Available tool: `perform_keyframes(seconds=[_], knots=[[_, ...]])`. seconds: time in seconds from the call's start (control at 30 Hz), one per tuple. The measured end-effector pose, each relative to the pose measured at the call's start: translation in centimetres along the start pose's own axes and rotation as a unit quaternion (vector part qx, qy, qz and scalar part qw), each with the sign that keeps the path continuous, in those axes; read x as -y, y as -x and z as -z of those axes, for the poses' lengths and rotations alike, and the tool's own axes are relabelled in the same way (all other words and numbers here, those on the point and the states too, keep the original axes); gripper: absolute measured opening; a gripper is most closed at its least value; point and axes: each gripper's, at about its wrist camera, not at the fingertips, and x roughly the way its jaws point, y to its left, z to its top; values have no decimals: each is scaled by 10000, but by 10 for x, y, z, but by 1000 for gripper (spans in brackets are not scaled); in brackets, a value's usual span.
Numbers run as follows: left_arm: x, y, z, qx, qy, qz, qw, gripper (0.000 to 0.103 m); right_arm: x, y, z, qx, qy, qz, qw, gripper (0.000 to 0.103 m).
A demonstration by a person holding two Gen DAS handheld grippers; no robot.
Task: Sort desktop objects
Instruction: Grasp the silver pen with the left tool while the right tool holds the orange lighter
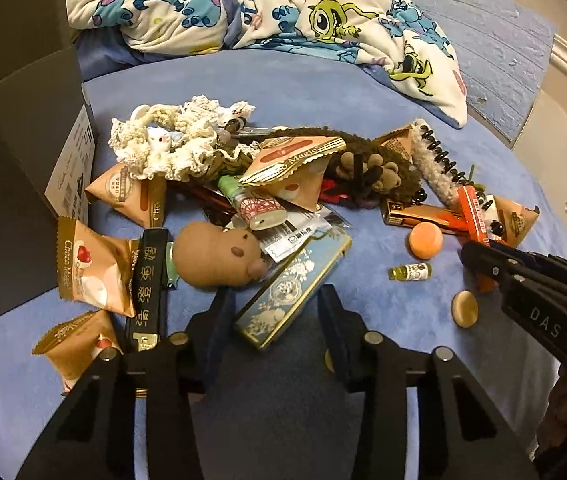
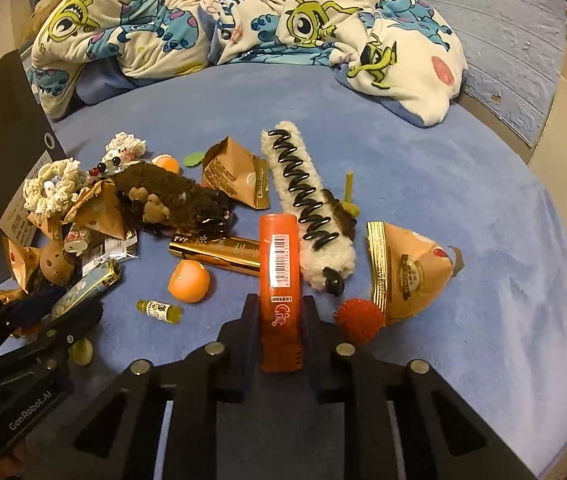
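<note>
A pile of small objects lies on a blue bedcover. My left gripper is open, its fingers on either side of a blue floral tin, beside a brown plush capybara. My right gripper is shut on an orange tube with a barcode label, which lies along the bedcover. The right gripper also shows in the left wrist view, at the right. Snack packets, a lace scrunchie and a fuzzy hair clip lie in the pile.
A black box stands at the left. A cartoon-print quilt is bunched at the back. An orange ball, a tiny yellow bottle, a red spiky ball and a tan snack packet lie near the right gripper.
</note>
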Motion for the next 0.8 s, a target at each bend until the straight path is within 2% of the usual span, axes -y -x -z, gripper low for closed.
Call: perform_keyframes(seconds=[0.4,0.47,0.8], knots=[[4,18,0,125,-39,231,9996,26,3,21,-7,210,-138,-133,9996,20],[3,25,-4,216,-28,248,9995,19,2,25,-8,238,-125,-143,9995,20],[-2,29,-10,207,0,352,9992,16,-2,35,-11,301,-175,-280,9990,20]])
